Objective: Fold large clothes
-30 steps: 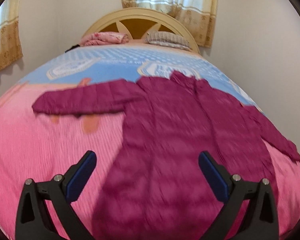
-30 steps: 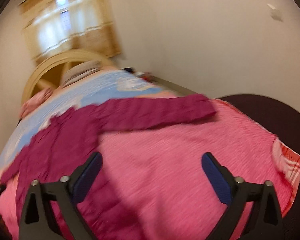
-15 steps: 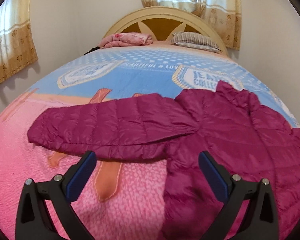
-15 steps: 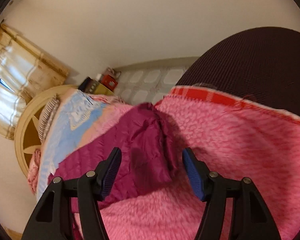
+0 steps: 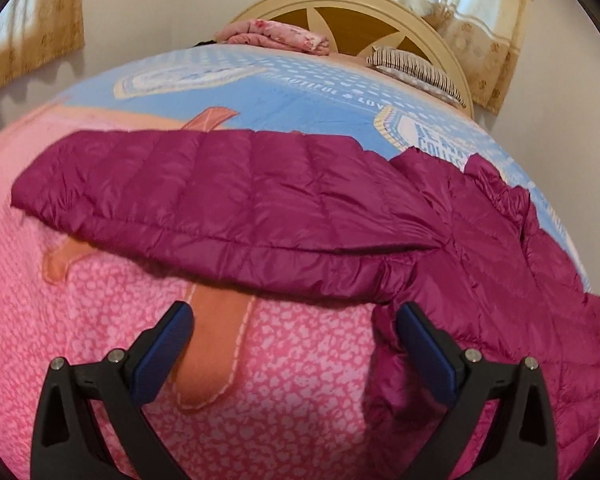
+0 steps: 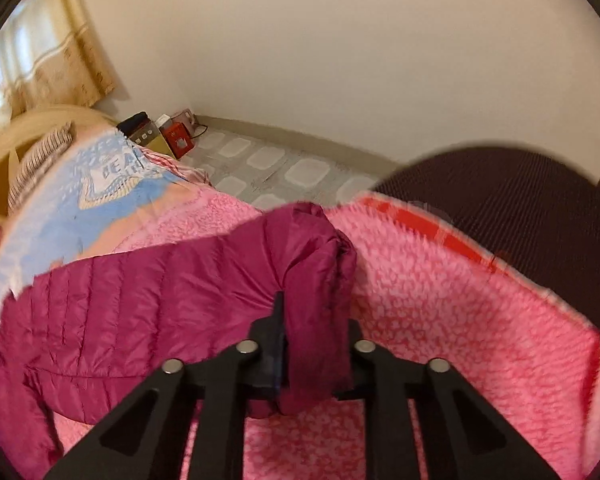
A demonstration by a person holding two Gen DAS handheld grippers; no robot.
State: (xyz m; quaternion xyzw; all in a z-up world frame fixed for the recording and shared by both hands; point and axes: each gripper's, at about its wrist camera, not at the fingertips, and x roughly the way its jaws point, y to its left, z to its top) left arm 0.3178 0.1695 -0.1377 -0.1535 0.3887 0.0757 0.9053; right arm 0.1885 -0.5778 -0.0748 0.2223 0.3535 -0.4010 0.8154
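Lying flat on the bed (image 5: 300,392), quilted magenta jacket (image 5: 228,200), sleeve cuff (image 6: 316,320) pinched by right gripper (image 6: 314,356), left gripper (image 5: 296,344) spread.

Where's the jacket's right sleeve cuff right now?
Right wrist view, centre: the cuff is pinched in the right gripper, whose jaws have just closed on it, over the pink blanket.

Jacket (image 5: 480,240) hem beyond frame edge

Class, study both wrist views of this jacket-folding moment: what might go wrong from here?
1. The right claw has just closed on only the cuff of the magenta quilted puffer jacket; the slick fabric may slip out when pulled.
2. The left claw is open over the pink fleece blanket, so it might pinch blanket along with the jacket.
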